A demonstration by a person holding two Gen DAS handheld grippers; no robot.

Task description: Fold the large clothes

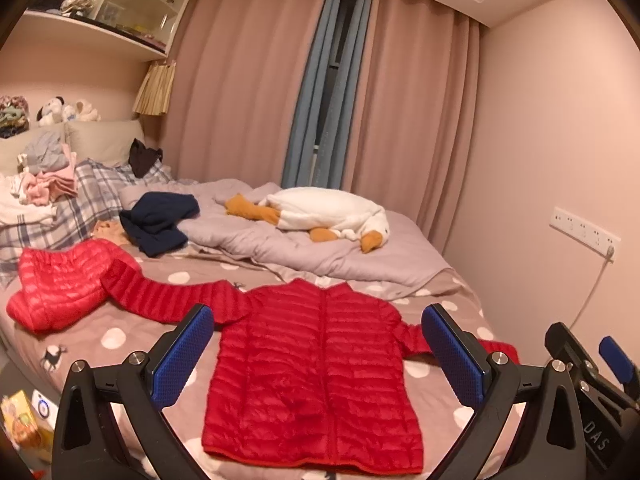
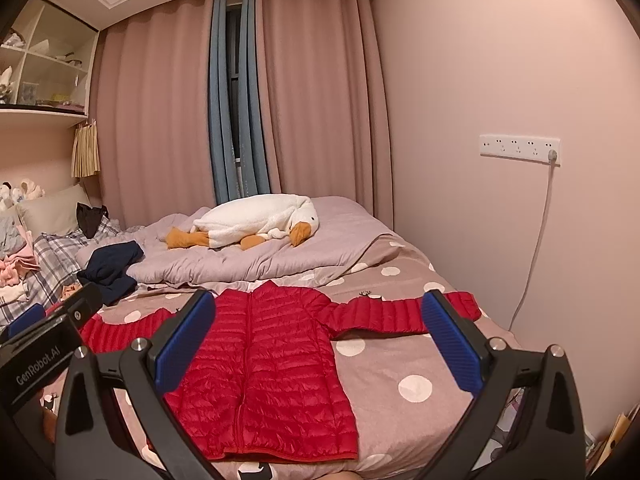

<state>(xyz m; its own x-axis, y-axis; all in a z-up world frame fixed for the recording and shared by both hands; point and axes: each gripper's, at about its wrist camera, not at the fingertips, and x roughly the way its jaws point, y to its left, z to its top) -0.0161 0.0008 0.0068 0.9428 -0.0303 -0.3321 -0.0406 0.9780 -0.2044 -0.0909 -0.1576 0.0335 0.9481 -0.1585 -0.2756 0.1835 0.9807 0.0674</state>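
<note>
jacket (image 1: 316, 372) flat on bed (image 1: 120, 336) | both fingers (image 1: 182, 356) apart, above it

"GenRobot.AI" in white on my left gripper's (image 2: 44, 344) black body, at nine o'clock, "DAS" on my right gripper's (image 1: 592, 392) body, at four o'clock

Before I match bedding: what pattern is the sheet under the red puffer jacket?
Pinkish-brown sheet with white polka dots and small deer figures; clearest in the right wrist view.
</note>
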